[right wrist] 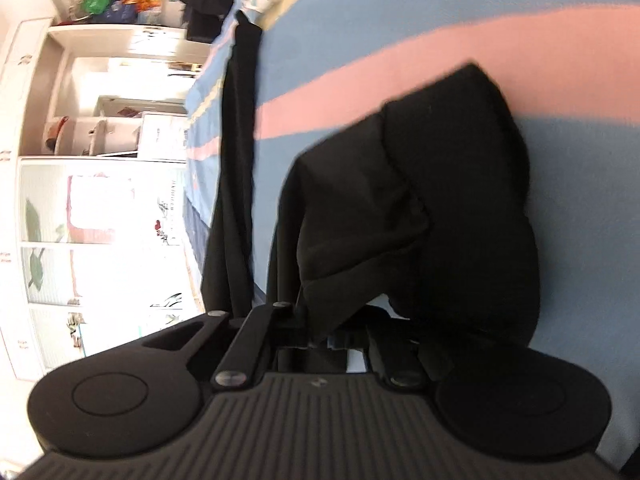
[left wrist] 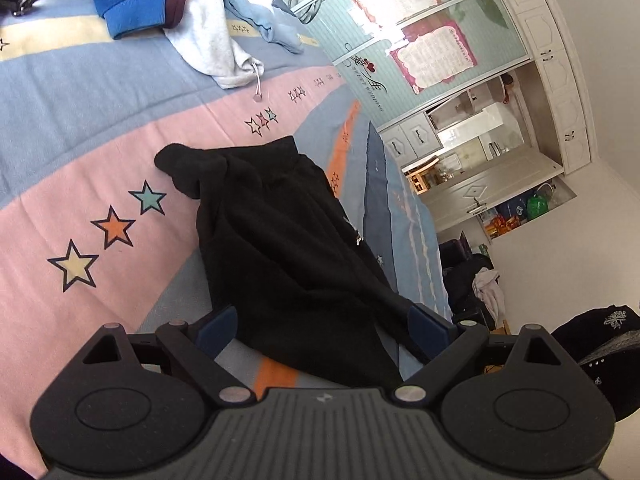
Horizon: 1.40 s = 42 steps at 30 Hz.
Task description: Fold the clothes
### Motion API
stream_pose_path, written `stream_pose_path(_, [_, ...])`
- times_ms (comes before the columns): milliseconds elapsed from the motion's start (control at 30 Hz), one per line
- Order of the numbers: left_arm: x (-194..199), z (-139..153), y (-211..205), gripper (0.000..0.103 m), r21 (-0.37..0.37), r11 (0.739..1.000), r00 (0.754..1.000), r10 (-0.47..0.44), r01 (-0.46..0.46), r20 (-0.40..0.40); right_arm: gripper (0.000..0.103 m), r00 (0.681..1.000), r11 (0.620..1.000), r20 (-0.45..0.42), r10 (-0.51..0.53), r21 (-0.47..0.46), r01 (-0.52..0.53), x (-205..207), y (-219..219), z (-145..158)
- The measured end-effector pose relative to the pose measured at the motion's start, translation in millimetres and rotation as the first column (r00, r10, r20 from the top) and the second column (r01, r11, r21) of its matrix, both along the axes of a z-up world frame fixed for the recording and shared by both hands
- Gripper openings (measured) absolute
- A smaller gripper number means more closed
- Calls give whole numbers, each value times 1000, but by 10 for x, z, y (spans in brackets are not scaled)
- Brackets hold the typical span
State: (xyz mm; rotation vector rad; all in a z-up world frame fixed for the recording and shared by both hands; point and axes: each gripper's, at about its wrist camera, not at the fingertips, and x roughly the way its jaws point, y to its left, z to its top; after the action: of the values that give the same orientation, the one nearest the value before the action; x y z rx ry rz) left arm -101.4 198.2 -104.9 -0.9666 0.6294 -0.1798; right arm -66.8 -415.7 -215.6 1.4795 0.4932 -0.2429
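Jaws of left gripper [left wrist: 320,330] spread wide, cloth between but unpinched, right gripper [right wrist: 340,334] clamped on same rumpled black fleece garment [left wrist: 280,240] on striped star-print bedsheet [left wrist: 80,160]; fold barely begun, heaped blue, maroon and grey clothes [left wrist: 168,4] untouched.

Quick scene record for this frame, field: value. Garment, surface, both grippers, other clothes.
garment: black garment, crumpled, lying on the bed
surface: striped bedsheet with star prints
left gripper: open, fingers either side of the garment's near end, not pressing
right gripper: shut on black garment, fabric bunched just ahead of it
other clothes: blue, maroon and grey clothes pile at the far end of the bed
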Motion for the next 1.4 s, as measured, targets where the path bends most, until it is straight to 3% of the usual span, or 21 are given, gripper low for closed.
stream_pose_path(233, [-237, 437, -111, 94, 17, 1000, 997, -8, 7, 77, 4, 987, 977, 159, 11, -211, 23, -456, -589, 428])
stream_pose_path(300, [-321, 540, -179, 94, 23, 999, 994, -31, 29, 100, 4, 979, 957, 206, 6, -286, 55, -707, -789, 575])
stream_pose_path(367, [-383, 610, -252, 94, 36, 998, 992, -59, 56, 108, 4, 979, 915, 200, 26, -399, 57, -872, -912, 650])
stream_pose_path(400, [-412, 635, -280, 94, 39, 997, 990, -76, 72, 117, 4, 980, 895, 179, 89, -446, 0, -878, -960, 636])
stream_pose_path(433, [-432, 653, -299, 94, 42, 995, 988, -91, 86, 122, 5, 982, 903, 139, 130, -425, -59, -902, -1018, 513])
stream_pose_path(533, [-478, 680, -313, 94, 51, 994, 988, -103, 97, 113, 16, 983, 957, 46, 179, -240, -163, -1055, -1205, 23])
stream_pose_path(600, [-482, 693, -298, 94, 49, 994, 991, -103, 99, 90, 32, 992, 986, 52, 112, -129, -105, -1232, -1249, -214])
stream_pose_path(700, [-492, 732, -303, 94, 60, 994, 991, -97, 92, 92, 33, 992, 997, 107, 73, -38, -69, -1464, -1212, -391])
stream_pose_path(833, [-460, 739, -376, 96, 63, 993, 991, -102, 96, 89, 44, 989, 998, 143, 20, -55, -13, -1673, -1216, -331])
stream_pose_path(900, [-399, 709, -458, 97, 63, 990, 988, -129, 124, 82, 58, 986, 999, 168, -11, -38, 18, -1724, -1288, -313])
stream_pose_path(1000, [-259, 646, -609, 98, 60, 986, 987, -156, 154, 24, 71, 978, 999, 200, -51, 29, 46, -1739, -1424, -354])
stream_pose_path(1233, [107, 549, -1065, 101, 66, 965, 967, -256, 255, 0, 76, 972, 956, 207, -109, 291, 45, -1545, -1473, -528])
stream_pose_path(1400, [273, 364, -1364, 101, 54, 941, 942, -333, 334, -35, 85, 961, 921, 242, -132, 389, 28, -1507, -1393, -649])
